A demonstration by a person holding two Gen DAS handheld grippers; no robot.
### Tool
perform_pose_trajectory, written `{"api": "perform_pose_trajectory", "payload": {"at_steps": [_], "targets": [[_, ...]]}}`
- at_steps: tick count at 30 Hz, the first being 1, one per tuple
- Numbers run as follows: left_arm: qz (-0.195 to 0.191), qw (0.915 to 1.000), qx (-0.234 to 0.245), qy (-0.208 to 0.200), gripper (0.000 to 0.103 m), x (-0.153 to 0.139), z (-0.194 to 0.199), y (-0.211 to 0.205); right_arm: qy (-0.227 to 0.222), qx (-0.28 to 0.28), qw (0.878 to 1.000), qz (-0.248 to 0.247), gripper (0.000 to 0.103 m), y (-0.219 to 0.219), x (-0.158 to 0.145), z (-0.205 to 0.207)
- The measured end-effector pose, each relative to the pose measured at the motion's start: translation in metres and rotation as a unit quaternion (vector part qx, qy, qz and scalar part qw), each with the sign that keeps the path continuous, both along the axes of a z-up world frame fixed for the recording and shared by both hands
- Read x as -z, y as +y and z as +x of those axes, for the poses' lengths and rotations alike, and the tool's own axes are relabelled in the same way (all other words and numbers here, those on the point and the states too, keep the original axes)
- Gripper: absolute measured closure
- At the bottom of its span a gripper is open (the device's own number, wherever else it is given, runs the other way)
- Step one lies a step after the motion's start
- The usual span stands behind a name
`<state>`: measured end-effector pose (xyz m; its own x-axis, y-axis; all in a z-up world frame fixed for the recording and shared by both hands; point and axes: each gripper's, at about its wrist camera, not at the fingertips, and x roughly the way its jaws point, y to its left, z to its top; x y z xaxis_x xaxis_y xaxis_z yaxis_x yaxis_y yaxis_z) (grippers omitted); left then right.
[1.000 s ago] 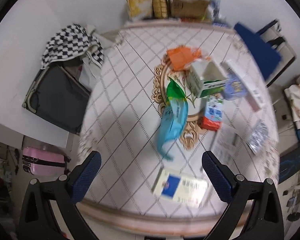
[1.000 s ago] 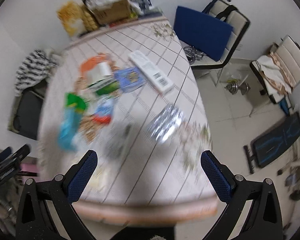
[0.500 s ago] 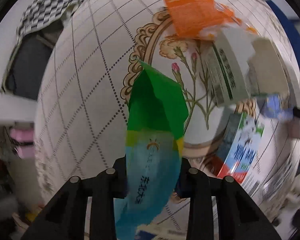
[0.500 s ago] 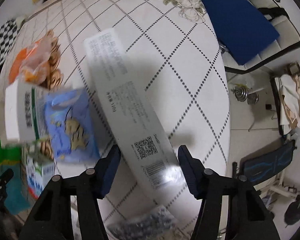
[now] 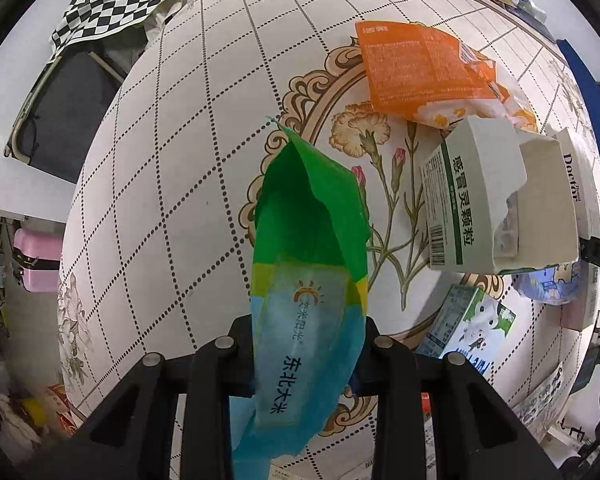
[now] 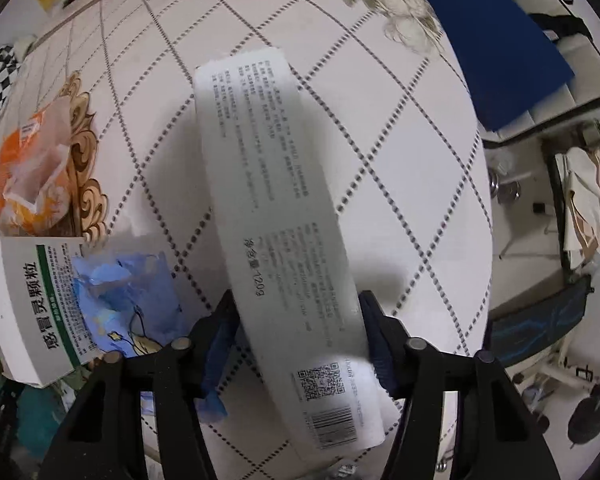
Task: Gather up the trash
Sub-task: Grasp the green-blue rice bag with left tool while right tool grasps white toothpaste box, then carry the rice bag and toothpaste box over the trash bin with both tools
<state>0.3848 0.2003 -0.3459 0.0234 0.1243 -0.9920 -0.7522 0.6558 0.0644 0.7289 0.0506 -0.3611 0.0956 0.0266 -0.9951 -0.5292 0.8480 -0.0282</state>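
In the left wrist view my left gripper (image 5: 306, 354) is shut on a green and blue plastic bag (image 5: 310, 264), which stands up between the jaws over the patterned table (image 5: 160, 200). In the right wrist view my right gripper (image 6: 298, 344) is shut on a long white box (image 6: 276, 208) with a barcode, lying across the table (image 6: 400, 160). An orange wrapper (image 5: 416, 68), a white and green medicine box (image 5: 468, 200) and a blue wrapper (image 6: 128, 300) lie nearby.
A small milk carton (image 5: 468, 328) lies right of the left gripper. A checkered cloth on a dark chair (image 5: 112, 4) is at the table's far left. A blue-cushioned chair (image 6: 488, 52) and floor clutter stand beyond the table's right edge.
Both grippers came down from high above the table. The left closed on the green and blue bag, the right closed on the long white box.
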Motion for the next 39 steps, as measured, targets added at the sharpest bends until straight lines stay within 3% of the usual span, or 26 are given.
{"api": "perform_pose_trajectory", "payload": {"at_steps": [10, 21, 22, 31, 39], "targets": [[0.015, 0.9999, -0.004, -0.002, 0.077, -0.021, 0.004, 0.002, -0.007, 0.009, 1.000, 0.014, 0.052, -0.012, -0.007, 0.001], [0.046, 0.9985, 0.000, -0.029, 0.077, -0.065, -0.005, -0.030, -0.015, 0.010, 0.997, 0.074, 0.053, -0.042, -0.052, -0.018], [0.049, 0.9983, 0.001, -0.033, 0.077, -0.057, 0.002, -0.038, -0.017, 0.008, 0.996, 0.084, 0.053, -0.045, -0.059, -0.025], [0.072, 0.9928, 0.025, -0.093, 0.077, -0.115, -0.032, -0.074, -0.030, -0.011, 0.989, 0.144, 0.053, -0.064, -0.131, -0.147], [0.078, 0.9800, 0.064, -0.171, 0.077, -0.172, -0.127, -0.120, -0.048, -0.009, 0.980, 0.193, 0.054, -0.118, -0.187, -0.279]]}}
